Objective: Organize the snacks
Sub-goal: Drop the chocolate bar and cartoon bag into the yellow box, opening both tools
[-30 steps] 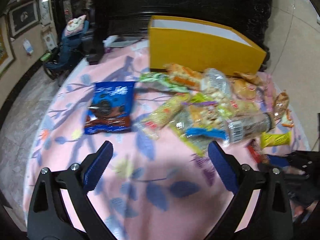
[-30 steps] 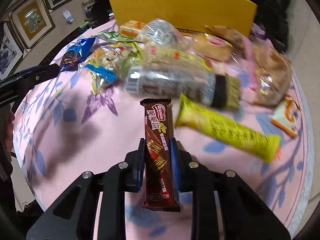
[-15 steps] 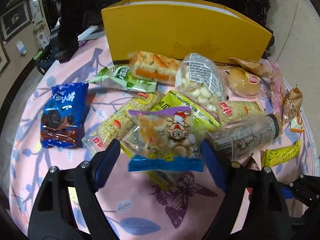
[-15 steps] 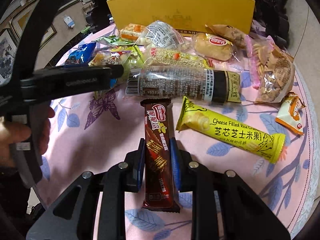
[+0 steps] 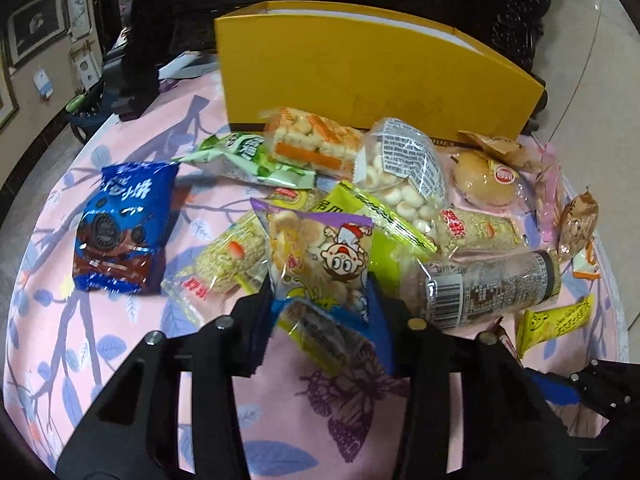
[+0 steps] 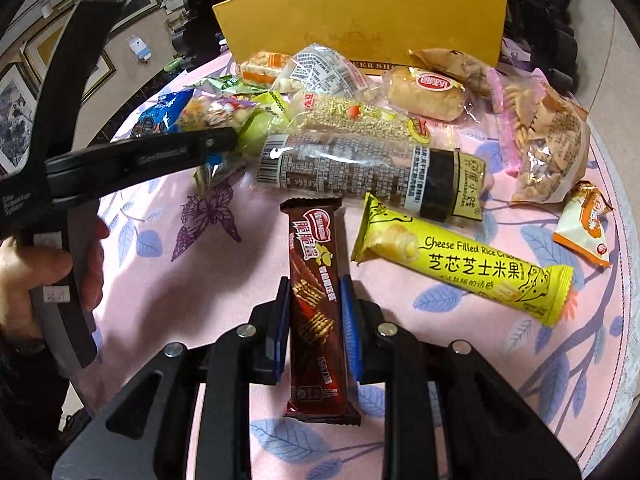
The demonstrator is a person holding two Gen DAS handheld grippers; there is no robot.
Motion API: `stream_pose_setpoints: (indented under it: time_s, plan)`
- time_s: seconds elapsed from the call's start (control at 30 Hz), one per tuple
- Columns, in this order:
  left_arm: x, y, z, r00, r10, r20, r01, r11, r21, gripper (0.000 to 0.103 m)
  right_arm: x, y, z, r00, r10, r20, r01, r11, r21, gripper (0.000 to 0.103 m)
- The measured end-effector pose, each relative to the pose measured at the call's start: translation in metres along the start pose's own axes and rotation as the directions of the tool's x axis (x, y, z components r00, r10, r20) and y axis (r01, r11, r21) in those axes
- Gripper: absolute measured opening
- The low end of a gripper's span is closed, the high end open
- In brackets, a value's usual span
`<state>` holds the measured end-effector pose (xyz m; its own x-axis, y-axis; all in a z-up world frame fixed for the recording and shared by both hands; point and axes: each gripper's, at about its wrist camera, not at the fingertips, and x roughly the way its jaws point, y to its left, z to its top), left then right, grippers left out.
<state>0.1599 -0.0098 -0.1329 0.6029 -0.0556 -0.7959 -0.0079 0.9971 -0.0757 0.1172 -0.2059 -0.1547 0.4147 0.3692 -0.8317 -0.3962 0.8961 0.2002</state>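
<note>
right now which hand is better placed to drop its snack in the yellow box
Right, probably: right tongs are clamped on the brown wafer bar, while left tongs have just been closing around the cartoon puff bag. Yellow box lies straight ahead.

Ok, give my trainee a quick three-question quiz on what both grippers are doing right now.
1. True or false: the right gripper is shut on the brown wafer bar.
2. Which packet sits between the left gripper's fingers? A) blue cookie pack B) cartoon-face snack bag C) yellow cheese cracker stick
3. Fill in: behind the snack pile stands a large ____ box.

Key: 1 true; 2 B, the left fingers have just been closing in on that bag; 3 yellow.
</note>
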Motion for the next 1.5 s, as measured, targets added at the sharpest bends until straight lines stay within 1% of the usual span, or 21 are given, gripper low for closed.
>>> stream_pose_setpoints:
  time_s: [0.17,0.4,0.57,0.67,0.77,0.83,0.9,0.93,1.03,1.2,1.33,1.5]
  plan:
    - [-0.028,0.005,-0.001,0.999,-0.014,0.047,0.014,1.0,-0.006,0.041,-0.009,0.004,-0.002,0.999,-0.017,0.03,0.017,1.0,0.018,0.024]
    - [-0.065,0.004,-0.002,0.994,-0.033,0.106,0.032,0.999,0.007,0.042,-0.031,0.022,-0.003,0.997,-0.035,0.071,0.036,0.999,-0.008,0.024]
    - [-0.079,0.008,-0.004,0.991,-0.04,0.126,0.04,0.999,0.006,0.042,-0.041,0.033,-0.001,0.994,-0.05,0.094,0.053,0.998,-0.022,0.024]
    - [-0.085,0.007,0.003,0.99,-0.044,0.134,0.043,0.999,0.013,0.042,-0.05,0.035,0.011,0.991,-0.061,0.12,0.065,0.998,-0.025,0.024]
    - [-0.09,0.002,0.02,0.987,-0.047,0.157,0.042,0.999,0.033,0.042,-0.064,0.034,0.037,0.984,-0.07,0.163,0.076,0.997,-0.028,0.024]
    - [-0.092,-0.001,0.038,0.984,-0.054,0.168,0.048,0.998,0.037,0.042,-0.073,0.032,0.063,0.979,-0.073,0.192,0.081,0.996,-0.032,0.024]
    - [-0.093,-0.005,0.066,0.981,-0.05,0.185,0.044,0.998,0.036,0.042,-0.078,0.03,0.089,0.971,-0.099,0.217,0.109,0.993,-0.034,0.024]
    - [-0.093,-0.006,0.077,0.98,-0.049,0.191,0.043,0.998,0.035,0.042,-0.08,0.027,0.11,0.966,-0.116,0.232,0.126,0.992,-0.028,0.024]
    - [-0.098,-0.012,0.121,0.974,-0.032,0.224,0.024,0.999,0.036,0.042,-0.082,0.014,0.151,0.957,-0.139,0.255,0.143,0.99,0.003,0.024]
    - [-0.097,-0.019,0.162,0.967,-0.014,0.255,0.002,0.999,0.045,0.042,-0.081,0.001,0.208,0.949,-0.144,0.282,0.139,0.99,0.04,0.024]
    - [-0.085,-0.021,0.184,0.966,-0.01,0.258,-0.004,0.998,0.056,0.042,-0.073,-0.005,0.237,0.948,-0.153,0.279,0.148,0.988,0.038,0.025]
    - [-0.06,-0.019,0.214,0.968,0.006,0.251,-0.022,0.998,0.059,0.042,-0.059,-0.014,0.269,0.947,-0.171,0.273,0.168,0.985,0.037,0.024]
